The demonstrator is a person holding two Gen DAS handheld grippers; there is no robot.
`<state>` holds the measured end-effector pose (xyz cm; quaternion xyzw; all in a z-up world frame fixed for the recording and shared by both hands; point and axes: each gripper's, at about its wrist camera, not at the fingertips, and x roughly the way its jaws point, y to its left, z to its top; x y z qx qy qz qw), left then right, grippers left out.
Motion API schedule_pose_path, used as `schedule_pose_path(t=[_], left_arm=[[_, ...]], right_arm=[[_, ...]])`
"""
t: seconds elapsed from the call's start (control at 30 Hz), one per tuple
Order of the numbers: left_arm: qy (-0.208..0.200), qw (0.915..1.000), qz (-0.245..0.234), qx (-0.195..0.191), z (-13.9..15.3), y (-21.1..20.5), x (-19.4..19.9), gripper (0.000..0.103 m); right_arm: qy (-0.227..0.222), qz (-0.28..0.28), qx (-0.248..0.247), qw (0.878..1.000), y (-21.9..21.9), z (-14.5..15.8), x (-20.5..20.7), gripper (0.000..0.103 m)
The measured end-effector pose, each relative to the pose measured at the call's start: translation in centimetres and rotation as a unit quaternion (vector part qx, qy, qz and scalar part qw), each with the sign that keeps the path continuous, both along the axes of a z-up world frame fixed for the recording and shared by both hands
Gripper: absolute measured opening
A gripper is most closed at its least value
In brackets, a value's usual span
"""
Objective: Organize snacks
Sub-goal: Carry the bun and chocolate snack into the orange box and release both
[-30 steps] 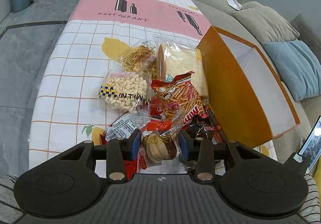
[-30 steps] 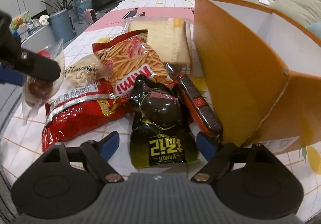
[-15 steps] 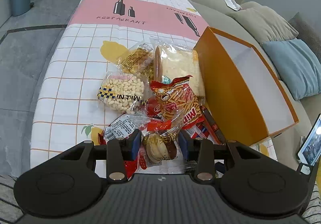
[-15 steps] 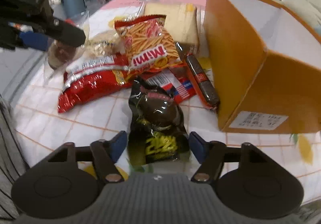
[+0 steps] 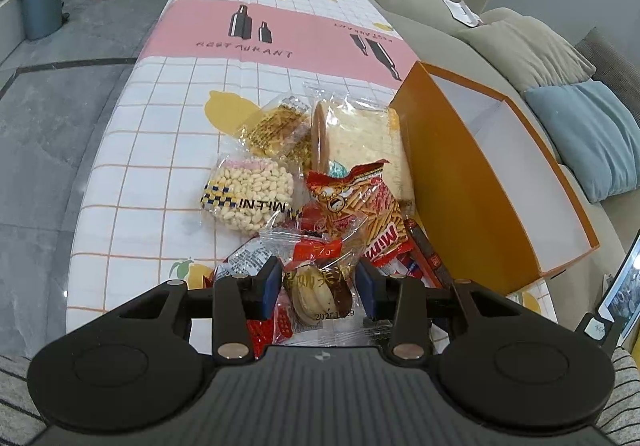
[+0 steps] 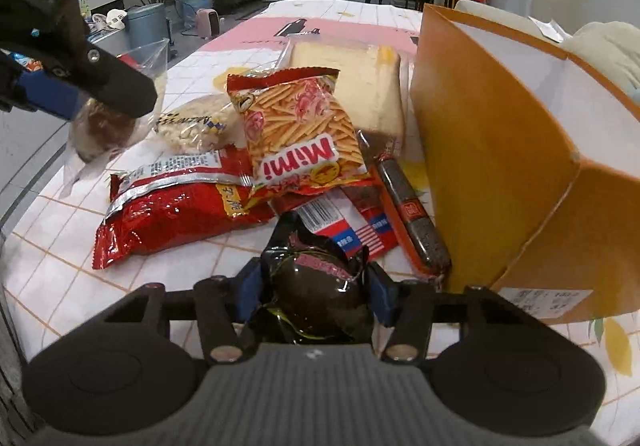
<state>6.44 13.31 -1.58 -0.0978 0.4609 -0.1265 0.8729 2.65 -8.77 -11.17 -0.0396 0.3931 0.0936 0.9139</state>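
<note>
— What did the surface and the room look like?

— A long table (image 5: 160,150) under a white grid cloth with lemons and a pink band printed with bottles. Beyond it was grey tiled floor, a grey bin (image 5: 40,2) and a potted plant far ahead on the left gripper's left, and a beige sofa (image 5: 432,26) with a blue cushion (image 5: 592,134) on its right.

— And the left gripper?

— The left gripper (image 5: 318,288) was clamped on a clear-wrapped pastry (image 5: 320,294), its blue pads pressing the wrapper from both sides and the packet lifted off the cloth.

— Where was everything else from there?

— Just ahead lay the pile: a bag of puffed white snacks (image 5: 250,192) ahead and to the left, the Mimi stick-snack bag (image 5: 360,206) straight ahead, wrapped bread (image 5: 368,138) further on, and the open orange box (image 5: 460,182) ahead on the right, beside the pile.

— The right gripper?

— The right gripper (image 6: 314,292) had just been closing, and its pads sat against a glossy black snack packet (image 6: 316,294) between them, pinching it. A red foil bag (image 6: 172,214) lay ahead to its left, a dark sausage stick (image 6: 412,218) ahead to its right against the orange box's wall, and a flat packet with a flag print (image 6: 360,234) directly in front.
</note>
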Motion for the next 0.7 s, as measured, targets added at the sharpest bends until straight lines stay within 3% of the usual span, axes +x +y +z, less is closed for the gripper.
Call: schedule_pose_path(t=[0.23,0.37,0.6,0.7], left_arm=[[-0.024,0.9993,0.004,-0.030,1.6,0.1,-0.9,0.045],[-0.070,0.9959,0.055,-0.017,4.5,0.0,-2.2,0.045],[-0.129,0.9877,0.085,-0.027,9.1,-1.8,-2.5,0.045],[-0.142,0.9861,0.080,-0.034,9.8,-3.6,-2.1,0.045]], right_arm=[[-0.011,0.035,0.015,0.999,0.0,1.3,-0.5,0.047],[-0.039,0.060,0.039,0.997,0.1,3.6,-1.3,0.047],[-0.126,0.061,0.136,0.981,-3.8,10.0,-3.0,0.047],[-0.164,0.021,0.160,0.973,-7.5,12.2,-3.5,0.047]])
